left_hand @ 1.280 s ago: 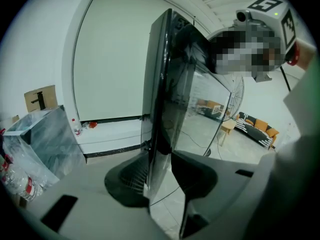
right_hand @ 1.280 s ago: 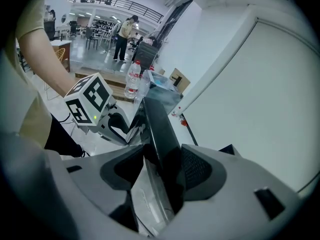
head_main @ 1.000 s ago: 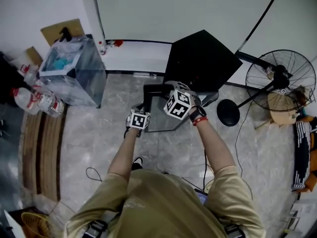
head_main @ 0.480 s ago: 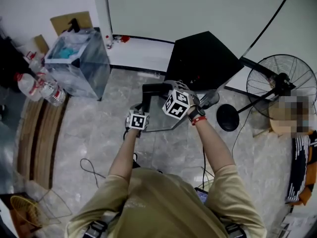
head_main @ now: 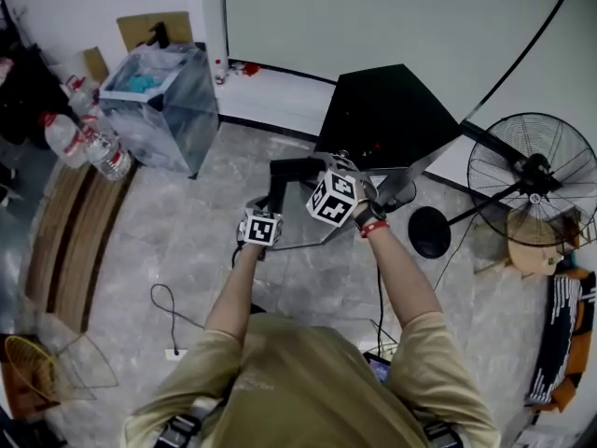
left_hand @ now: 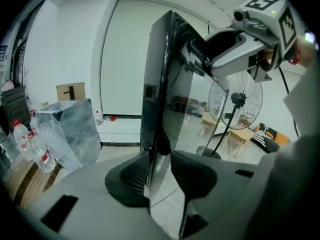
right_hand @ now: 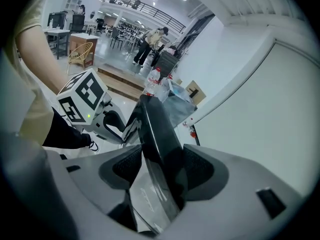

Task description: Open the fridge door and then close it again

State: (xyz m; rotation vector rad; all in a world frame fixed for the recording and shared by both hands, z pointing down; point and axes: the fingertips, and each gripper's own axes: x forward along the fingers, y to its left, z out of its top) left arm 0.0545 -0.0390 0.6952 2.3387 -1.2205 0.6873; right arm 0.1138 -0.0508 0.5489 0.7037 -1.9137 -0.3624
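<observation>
A: Holding anything with the left tool (left_hand: 161,159)?

B: Clamped at a middling width on the edge of the fridge door (left_hand: 156,84), with one pad on each face.

A: And with the right tool (right_hand: 161,160)?

B: Set wide and opening, across the same door but higher up, near its top. Filled from pad to pad by the door's dark rim, and touching both faces as far as can be seen.

A: Where, then, for the door?

B: Swung out from the black fridge (head_main: 387,115). Upright and open, caught between both tools, with a glass face mirroring the room.

A: Around that?

B: Standing on a grey marbled floor (head_main: 177,241) against a white wall. To the right, a pedestal fan (head_main: 532,180), with its round base near the fridge. To the left, well apart, a clear bin (head_main: 159,110) lined with a bag, and water bottles (head_main: 89,147) just beside it. Behind the bin, a cardboard box (head_main: 154,31) leaning at the wall.
</observation>
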